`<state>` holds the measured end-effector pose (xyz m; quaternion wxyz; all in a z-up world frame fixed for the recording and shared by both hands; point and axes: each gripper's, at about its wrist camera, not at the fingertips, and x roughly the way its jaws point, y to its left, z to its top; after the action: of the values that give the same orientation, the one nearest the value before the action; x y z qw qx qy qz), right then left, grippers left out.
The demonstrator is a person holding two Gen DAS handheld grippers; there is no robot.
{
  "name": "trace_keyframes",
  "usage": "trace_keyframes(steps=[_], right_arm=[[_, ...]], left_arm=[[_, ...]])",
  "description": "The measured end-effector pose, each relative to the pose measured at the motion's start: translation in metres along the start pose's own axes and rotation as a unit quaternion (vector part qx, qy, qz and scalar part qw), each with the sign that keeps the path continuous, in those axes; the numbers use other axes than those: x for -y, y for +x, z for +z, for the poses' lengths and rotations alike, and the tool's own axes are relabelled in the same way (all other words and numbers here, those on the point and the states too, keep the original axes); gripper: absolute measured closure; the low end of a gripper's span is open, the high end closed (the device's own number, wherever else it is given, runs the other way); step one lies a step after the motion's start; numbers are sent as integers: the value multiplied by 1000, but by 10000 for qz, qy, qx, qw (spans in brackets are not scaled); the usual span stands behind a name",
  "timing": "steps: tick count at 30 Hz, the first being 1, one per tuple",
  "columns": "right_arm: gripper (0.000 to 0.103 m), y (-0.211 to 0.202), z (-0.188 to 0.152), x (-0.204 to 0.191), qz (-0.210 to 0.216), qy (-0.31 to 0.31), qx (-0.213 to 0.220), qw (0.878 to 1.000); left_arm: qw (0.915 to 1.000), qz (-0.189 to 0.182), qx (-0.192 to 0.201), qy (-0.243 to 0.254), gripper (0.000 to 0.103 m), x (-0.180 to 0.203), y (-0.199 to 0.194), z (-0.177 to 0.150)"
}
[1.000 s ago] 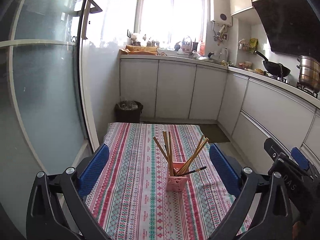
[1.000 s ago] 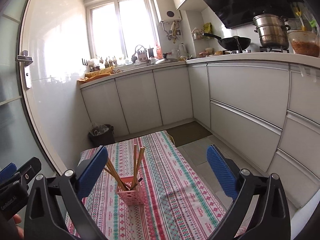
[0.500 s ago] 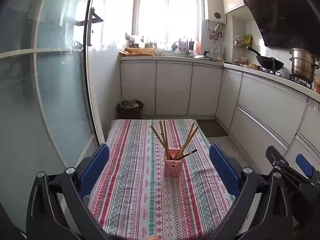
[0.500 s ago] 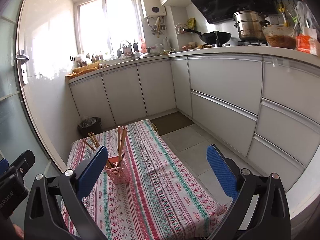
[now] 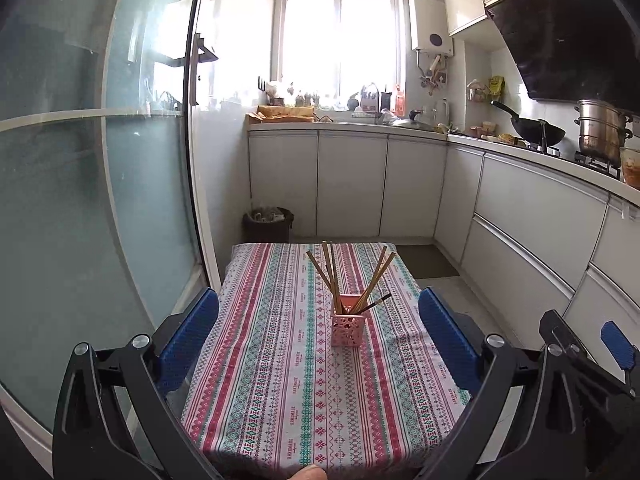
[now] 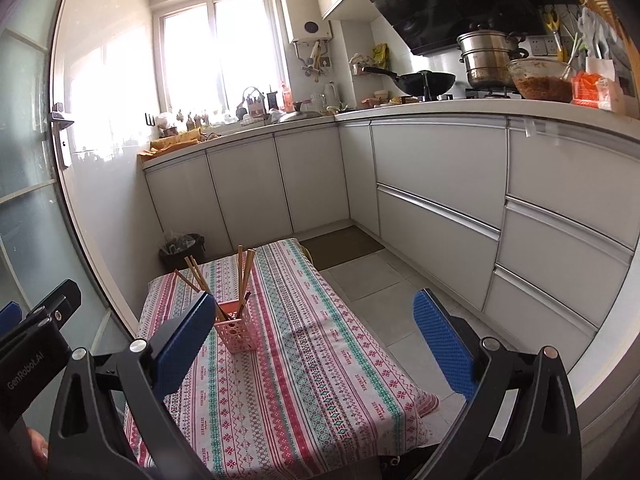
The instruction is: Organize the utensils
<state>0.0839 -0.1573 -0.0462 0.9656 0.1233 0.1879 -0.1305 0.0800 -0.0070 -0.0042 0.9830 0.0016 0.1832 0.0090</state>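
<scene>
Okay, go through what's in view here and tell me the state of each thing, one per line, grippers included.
left gripper: open, empty, held back from the table
right gripper: open, empty
pink holder: upright on the tablecloth
chopsticks: standing in the holder, fanned out
tablecloth: spread flat over the table
trash bin: on the floor, has a bag inside
wok: on the stove

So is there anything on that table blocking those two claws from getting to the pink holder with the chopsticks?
Nothing visible. The pink holder stands alone on the striped tablecloth, chopsticks upright inside. The left gripper and right gripper are both open and empty, with only bare cloth between them and it.
</scene>
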Motion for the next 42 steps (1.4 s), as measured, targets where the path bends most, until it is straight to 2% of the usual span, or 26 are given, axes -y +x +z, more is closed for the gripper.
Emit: trace_keyframes(steps=[11, 29, 33, 42], right_arm=[[7, -17, 3, 19, -37, 101, 88, 9999], [7, -35, 8, 16, 11, 22, 207, 9998], [7, -36, 9, 14, 52, 5, 214, 9998], [7, -38, 9, 14, 88, 20, 196, 9998]], left_arm=[[9999, -91, 101, 46, 7, 5, -14, 1], [9995, -233, 116, -166, 7, -6, -22, 6], [9998, -21, 104, -142, 7, -8, -21, 7], [9998, -84, 81, -150, 7, -9, -22, 6]])
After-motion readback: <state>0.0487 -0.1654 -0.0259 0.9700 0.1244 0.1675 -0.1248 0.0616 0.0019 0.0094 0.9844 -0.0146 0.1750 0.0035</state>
